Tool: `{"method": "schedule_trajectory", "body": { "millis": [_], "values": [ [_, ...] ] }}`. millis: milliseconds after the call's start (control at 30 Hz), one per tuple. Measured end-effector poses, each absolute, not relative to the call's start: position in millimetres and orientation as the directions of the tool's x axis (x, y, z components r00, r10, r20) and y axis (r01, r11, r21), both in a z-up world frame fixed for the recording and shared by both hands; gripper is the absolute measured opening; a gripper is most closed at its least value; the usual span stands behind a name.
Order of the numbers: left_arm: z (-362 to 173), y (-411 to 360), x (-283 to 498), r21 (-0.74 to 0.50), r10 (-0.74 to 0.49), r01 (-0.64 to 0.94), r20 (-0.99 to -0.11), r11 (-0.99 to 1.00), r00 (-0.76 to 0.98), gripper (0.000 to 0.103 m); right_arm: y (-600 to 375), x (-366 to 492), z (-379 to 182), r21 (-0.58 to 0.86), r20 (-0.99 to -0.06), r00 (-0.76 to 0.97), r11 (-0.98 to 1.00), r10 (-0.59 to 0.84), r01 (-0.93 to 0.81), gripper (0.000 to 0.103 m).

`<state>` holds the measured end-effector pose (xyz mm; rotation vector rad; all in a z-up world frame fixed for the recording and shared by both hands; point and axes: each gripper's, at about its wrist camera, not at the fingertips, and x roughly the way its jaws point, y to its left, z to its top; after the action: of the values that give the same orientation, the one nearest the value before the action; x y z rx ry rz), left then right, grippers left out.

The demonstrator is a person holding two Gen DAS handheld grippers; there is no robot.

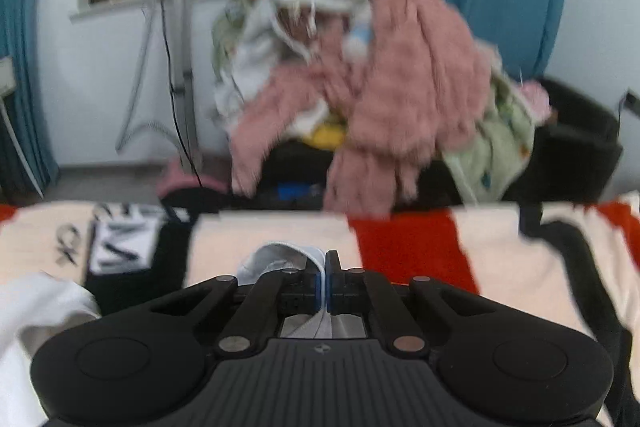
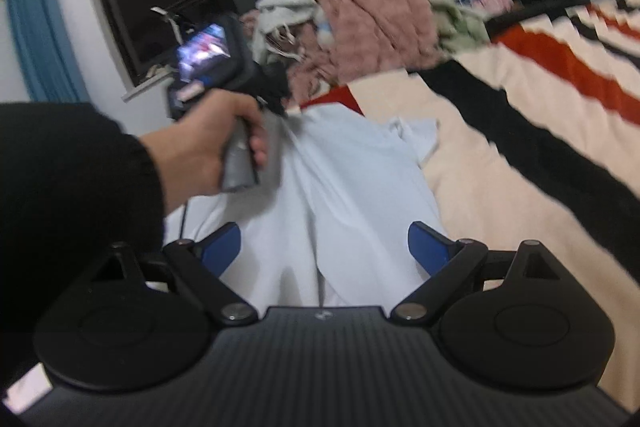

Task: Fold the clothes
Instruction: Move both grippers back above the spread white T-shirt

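Note:
A white garment (image 2: pixel 340 187) lies crumpled on the striped bed blanket (image 2: pixel 520 147). My left gripper (image 1: pixel 325 275) is shut on a fold of the white garment (image 1: pixel 280 259) and holds its edge up. In the right wrist view the left gripper (image 2: pixel 280 95) is seen in the person's hand at the garment's far end. My right gripper (image 2: pixel 324 247) is open, its blue pads (image 2: pixel 428 247) spread over the near part of the garment, holding nothing.
A tall pile of unfolded laundry, pink and white (image 1: pixel 360 59), sits on a dark container beyond the bed (image 2: pixel 360 19). A stand with cables (image 1: pixel 176 67) is by the window. The blanket (image 1: pixel 408 247) has cream, red and black stripes.

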<state>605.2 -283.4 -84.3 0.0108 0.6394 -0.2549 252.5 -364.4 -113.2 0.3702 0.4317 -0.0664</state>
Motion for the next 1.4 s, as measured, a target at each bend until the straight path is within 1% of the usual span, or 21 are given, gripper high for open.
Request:
{"method": "schedule_trajectory", "body": {
  "millis": [67, 133, 200, 233, 300, 367, 400, 433, 467, 533, 567, 667, 733, 900, 1000, 1033, 1167, 1200, 1267, 1400],
  "values": [
    [-89.2, -286.1, 602.3, -0.052, -0.245, 0.266, -0.586, 0.963, 0.772, 0.019, -361.4, 251.8, -115.0, 0.311, -0.414, 0.910, 0.941, 0.004, 0.136, 0.092],
    [-88.1, -286.1, 593.6, -0.042, -0.259, 0.288, -0.575, 0.957, 0.776, 0.068, -361.7, 253.5, -117.1, 0.306, -0.419, 0.908, 0.941, -0.002, 0.143, 0.092],
    [-82.7, -283.7, 581.5, -0.033, -0.276, 0.312, -0.560, 0.950, 0.781, 0.088, -362.2, 255.4, -118.3, 0.304, -0.425, 0.905, 0.941, -0.009, 0.152, 0.092],
    [-74.5, -279.5, 571.4, -0.032, -0.287, 0.324, -0.549, 0.946, 0.785, 0.090, -361.3, 254.5, -116.3, 0.298, -0.415, 0.910, 0.943, -0.012, 0.149, 0.092],
    [-58.1, -271.2, 551.0, -0.029, -0.311, 0.348, -0.526, 0.937, 0.792, 0.091, -359.5, 252.3, -112.1, 0.284, -0.395, 0.918, 0.948, -0.019, 0.142, 0.092],
    [-41.8, -262.9, 530.7, -0.026, -0.334, 0.372, -0.502, 0.928, 0.798, 0.091, -357.3, 244.7, -105.4, 0.253, -0.337, 0.940, 0.958, -0.042, 0.134, 0.092],
    [-31.9, -254.0, 515.1, -0.018, -0.341, 0.378, -0.476, 0.926, 0.811, 0.095, -356.1, 241.7, -102.4, 0.238, -0.313, 0.948, 0.962, -0.056, 0.135, 0.092],
    [-22.9, -241.2, 493.9, 0.012, -0.337, 0.381, -0.440, 0.925, 0.832, 0.100, -355.0, 238.8, -99.4, 0.223, -0.289, 0.955, 0.965, -0.068, 0.136, 0.092],
    [-15.6, -228.2, 471.7, 0.057, -0.328, 0.382, -0.406, 0.923, 0.853, 0.101, -354.4, 236.0, -95.8, 0.211, -0.267, 0.961, 0.968, -0.077, 0.136, 0.092],
    [-6.5, -202.6, 433.0, 0.113, -0.301, 0.364, -0.373, 0.924, 0.878, 0.101, -353.8, 230.8, -89.9, 0.200, -0.244, 0.966, 0.971, -0.079, 0.130, 0.092],
    [-3.2, -189.3, 414.7, 0.113, -0.285, 0.347, -0.370, 0.931, 0.884, 0.101, -353.6, 228.3, -87.0, 0.194, -0.233, 0.969, 0.973, -0.081, 0.128, 0.092],
    [5.4, -149.6, 358.6, 0.061, -0.236, 0.279, -0.382, 0.958, 0.894, 0.099, -350.5, 219.4, -79.9, 0.165, -0.205, 0.975, 0.979, -0.084, 0.119, 0.092],
    [7.8, -126.5, 312.5, 0.038, -0.192, 0.221, -0.369, 0.974, 0.909, 0.099, -346.4, 212.8, -78.3, 0.148, -0.186, 0.979, 0.983, -0.079, 0.107, 0.092],
    [7.9, -69.9, 193.3, -0.025, -0.121, 0.121, -0.382, 0.992, 0.916, 0.099, -338.7, 196.5, -76.4, 0.139, -0.171, 0.983, 0.986, -0.065, 0.089, 0.091],
    [4.6, -53.1, 140.8, 0.015, -0.066, 0.077, -0.354, 0.997, 0.933, 0.099, -330.0, 186.8, -76.4, 0.128, -0.149, 0.986, 0.988, -0.070, 0.089, 0.091],
    [4.0, -50.4, 129.9, 0.021, -0.060, 0.072, -0.352, 0.997, 0.934, 0.099, -328.2, 185.0, -75.7, 0.131, -0.158, 0.985, 0.987, -0.069, 0.091, 0.091],
    [-0.5, -38.5, 100.3, -0.033, -0.110, 0.105, -0.372, 0.994, 0.922, 0.099, -321.5, 178.1, -72.5, 0.143, -0.197, 0.978, 0.985, -0.067, 0.096, 0.091],
    [-3.0, -37.7, 94.5, -0.034, -0.120, 0.116, -0.376, 0.993, 0.919, 0.099, -319.8, 176.3, -71.7, 0.146, -0.207, 0.976, 0.984, -0.066, 0.098, 0.091],
    [-7.7, -36.0, 83.1, -0.029, -0.134, 0.134, -0.382, 0.991, 0.914, 0.099, -314.0, 167.6, -69.3, 0.107, -0.201, 0.977, 0.989, -0.076, 0.099, 0.091],
    [-10.2, -35.3, 73.7, 0.004, -0.136, 0.149, -0.375, 0.989, 0.917, 0.099, -314.5, 160.6, -69.7, 0.122, -0.216, 0.973, 0.986, -0.087, 0.115, 0.091]
  ]
}}
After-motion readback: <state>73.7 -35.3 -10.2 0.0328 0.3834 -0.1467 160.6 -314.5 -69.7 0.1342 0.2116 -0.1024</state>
